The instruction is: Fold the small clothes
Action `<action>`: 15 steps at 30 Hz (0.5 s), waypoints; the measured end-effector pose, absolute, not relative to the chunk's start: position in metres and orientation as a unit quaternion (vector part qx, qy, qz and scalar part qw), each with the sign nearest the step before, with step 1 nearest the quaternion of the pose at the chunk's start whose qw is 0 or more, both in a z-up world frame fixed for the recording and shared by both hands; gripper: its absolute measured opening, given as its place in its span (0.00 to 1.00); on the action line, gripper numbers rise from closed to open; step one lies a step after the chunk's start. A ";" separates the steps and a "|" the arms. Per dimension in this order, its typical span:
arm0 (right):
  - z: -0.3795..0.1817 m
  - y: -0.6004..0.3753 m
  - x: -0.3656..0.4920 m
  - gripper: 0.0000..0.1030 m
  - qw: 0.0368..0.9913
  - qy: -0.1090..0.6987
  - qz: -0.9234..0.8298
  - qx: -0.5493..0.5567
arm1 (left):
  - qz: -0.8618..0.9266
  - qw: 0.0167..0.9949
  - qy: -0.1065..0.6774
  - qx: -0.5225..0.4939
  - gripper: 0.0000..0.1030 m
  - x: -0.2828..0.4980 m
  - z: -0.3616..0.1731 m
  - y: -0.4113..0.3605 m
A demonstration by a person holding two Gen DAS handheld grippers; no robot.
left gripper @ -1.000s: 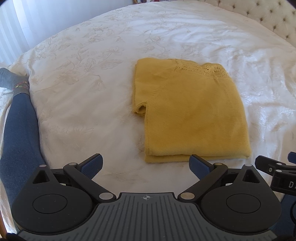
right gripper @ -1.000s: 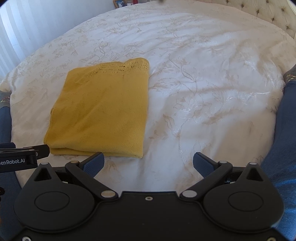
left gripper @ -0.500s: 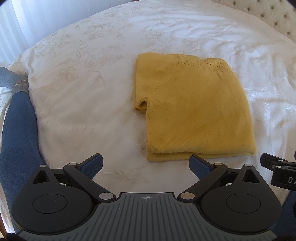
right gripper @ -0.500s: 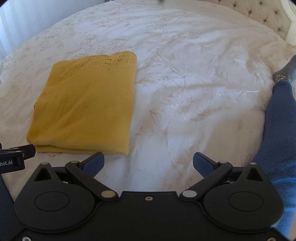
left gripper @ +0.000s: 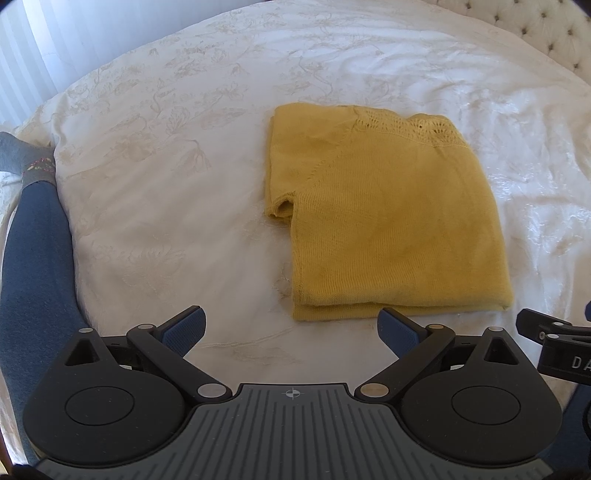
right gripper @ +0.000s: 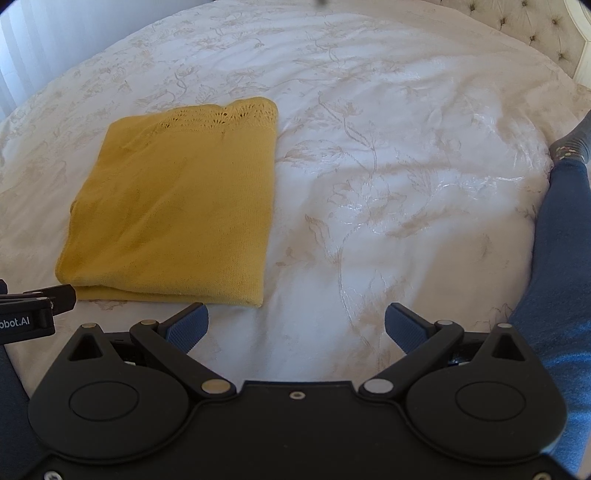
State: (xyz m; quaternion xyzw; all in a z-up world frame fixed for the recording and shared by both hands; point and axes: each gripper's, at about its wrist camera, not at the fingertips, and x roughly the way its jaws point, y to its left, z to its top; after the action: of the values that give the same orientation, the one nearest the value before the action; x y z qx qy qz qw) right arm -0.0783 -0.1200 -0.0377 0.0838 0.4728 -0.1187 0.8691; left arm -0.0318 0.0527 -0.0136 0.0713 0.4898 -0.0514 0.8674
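Observation:
A yellow knit top (left gripper: 384, 221) lies folded flat on the white bedspread, with a lace-patterned edge at its far side and a short sleeve tucked at its left. In the right wrist view the same yellow knit top (right gripper: 177, 206) fills the left half. My left gripper (left gripper: 291, 328) hovers open just before the top's near edge, nothing between its blue pads. My right gripper (right gripper: 295, 325) is open too, near the top's front right corner, above bare bedspread.
The white embroidered bedspread (left gripper: 166, 184) stretches all round. A person's blue-clad leg with a grey sock (left gripper: 29, 229) lies along the left edge, and the other leg (right gripper: 557, 258) along the right. A tufted headboard (right gripper: 535, 26) is at the far right.
Both grippers have shifted slightly over the bed, staying open; the folded top has not moved on the bedspread.

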 end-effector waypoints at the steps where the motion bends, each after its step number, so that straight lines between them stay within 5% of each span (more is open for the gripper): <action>1: -0.038 -0.120 -0.078 0.98 0.869 0.473 -0.118 0.084 | -0.051 0.867 0.490 0.071 0.98 -0.031 -0.014 0.053; 15: -0.039 -0.119 -0.077 0.98 0.867 0.476 -0.116 0.084 | -0.044 0.873 0.480 0.076 0.98 -0.033 -0.014 0.051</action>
State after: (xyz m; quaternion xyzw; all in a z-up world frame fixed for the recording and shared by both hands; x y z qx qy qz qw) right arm -0.0768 -0.1194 -0.0392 0.0836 0.4765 -0.1163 0.8674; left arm -0.0334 0.0514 -0.0144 0.0762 0.4797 -0.0438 0.8730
